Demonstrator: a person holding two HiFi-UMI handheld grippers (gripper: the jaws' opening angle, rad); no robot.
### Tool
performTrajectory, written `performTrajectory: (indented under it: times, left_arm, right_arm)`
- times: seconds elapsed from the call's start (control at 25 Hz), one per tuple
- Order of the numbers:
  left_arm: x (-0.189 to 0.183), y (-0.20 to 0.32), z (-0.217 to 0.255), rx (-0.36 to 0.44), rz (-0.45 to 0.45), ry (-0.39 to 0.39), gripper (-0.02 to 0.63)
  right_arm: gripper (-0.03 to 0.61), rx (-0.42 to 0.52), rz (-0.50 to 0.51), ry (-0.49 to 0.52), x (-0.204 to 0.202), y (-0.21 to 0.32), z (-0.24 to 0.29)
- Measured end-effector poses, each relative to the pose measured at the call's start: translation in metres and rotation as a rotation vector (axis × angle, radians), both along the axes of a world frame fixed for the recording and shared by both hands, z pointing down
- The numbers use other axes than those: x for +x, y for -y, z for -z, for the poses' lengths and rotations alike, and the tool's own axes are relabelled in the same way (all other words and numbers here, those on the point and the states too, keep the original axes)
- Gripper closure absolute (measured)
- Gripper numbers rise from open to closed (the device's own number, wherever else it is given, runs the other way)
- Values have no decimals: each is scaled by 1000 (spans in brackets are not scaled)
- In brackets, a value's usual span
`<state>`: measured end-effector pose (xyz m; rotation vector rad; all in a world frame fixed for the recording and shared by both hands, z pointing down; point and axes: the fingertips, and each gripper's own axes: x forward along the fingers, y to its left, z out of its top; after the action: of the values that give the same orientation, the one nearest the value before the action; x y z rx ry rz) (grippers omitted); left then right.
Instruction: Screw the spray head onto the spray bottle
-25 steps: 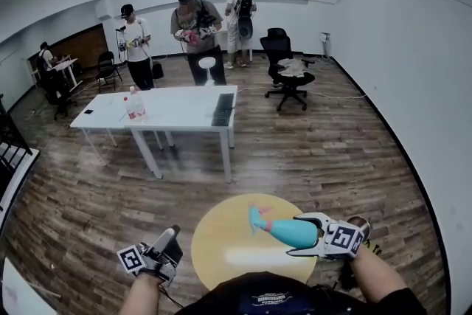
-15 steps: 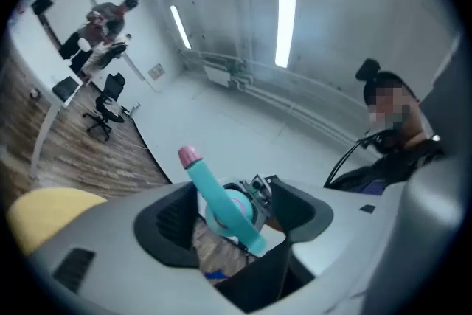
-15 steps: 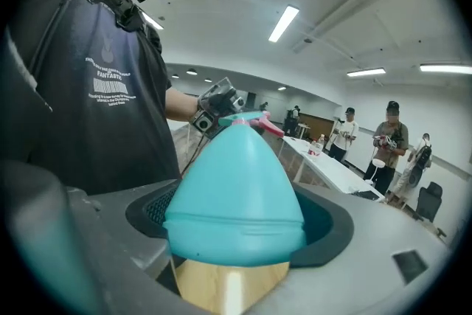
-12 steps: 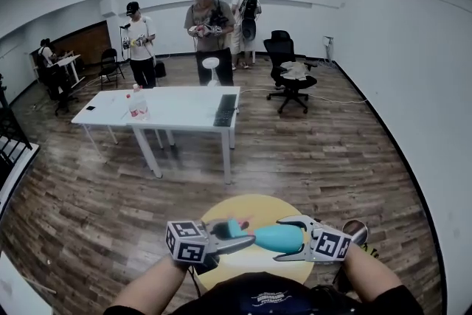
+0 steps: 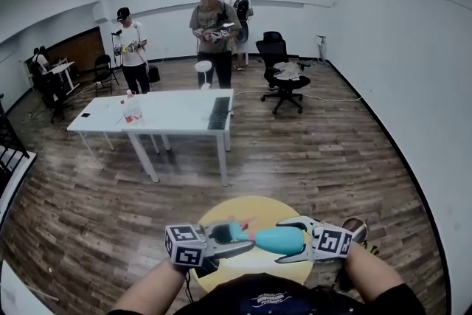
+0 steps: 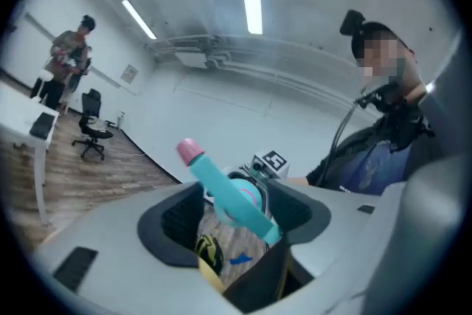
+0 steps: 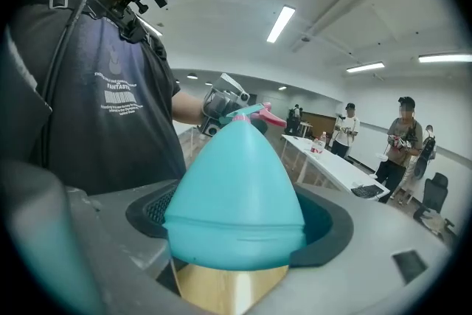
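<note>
Smooth matt teal plastic on spray bottle (image 7: 236, 188); glossy yellow top on round desk (image 5: 221, 219); wood-grain plank floor (image 5: 332, 158).

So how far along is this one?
Done: the teal, pink-tipped spray head sits atop the teal conical plastic bottle. In hand: right gripper holds the bottle; left gripper closed in, just eased its jaws slightly, and seems to clamp the head. Left: screwing it tight.

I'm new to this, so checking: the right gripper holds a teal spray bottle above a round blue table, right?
Not quite: the table is yellow, not blue, as the head view shows. The right gripper does hold the teal spray bottle above it.
</note>
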<state>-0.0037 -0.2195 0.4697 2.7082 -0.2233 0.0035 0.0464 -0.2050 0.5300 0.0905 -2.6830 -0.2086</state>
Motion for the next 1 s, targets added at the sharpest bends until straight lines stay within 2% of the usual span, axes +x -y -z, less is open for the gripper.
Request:
performTrajectory:
  times: [0.04, 0.12, 0.2, 0.28, 0.36, 0.44, 0.56, 0.68, 0.76, 0.8, 0.84, 1.0]
  left_arm:
    - [-13, 5, 2, -63, 42, -70, 279]
    - [-56, 17, -1, -212, 165, -240, 248]
    - [-117, 27, -18, -341, 333, -400, 245]
    - [-176, 29, -29, -405, 467, -532, 244]
    - [-207, 24, -31, -405, 519, -588, 244]
    - [-197, 17, -25, -369, 487, -535, 276]
    - [-125, 11, -15, -267, 325, -325, 276]
    - [-42, 4, 1, -116, 123, -129, 268]
    - [-7, 1, 3, 19, 28, 6, 288]
    - [2, 0, 2, 81, -4, 67, 350]
    - [6, -3, 2, 131, -31, 117, 368]
    - [15, -19, -9, 296, -120, 256, 368]
  right_arm:
    - [135, -12, -13, 11, 1, 3, 0]
    - [133, -44, -56, 41, 10, 12, -2]
    - [133, -67, -100, 68, 23, 18, -4]
    - [133, -68, -130, 76, 32, 22, -7]
    - [133, -58, -139, 63, 34, 25, -9]
    - [133, -48, -121, 53, 25, 23, -9]
    - [133, -19, -58, 22, 4, 14, -10]
    - [133, 16, 3, -14, -15, 5, -10]
    - [133, 26, 20, -7, -20, 3, -5]
    - [134, 30, 25, -7, -18, 4, -3]
    - [134, 34, 32, -13, -14, 4, -1]
    - [136, 48, 63, -55, -4, -4, -2]
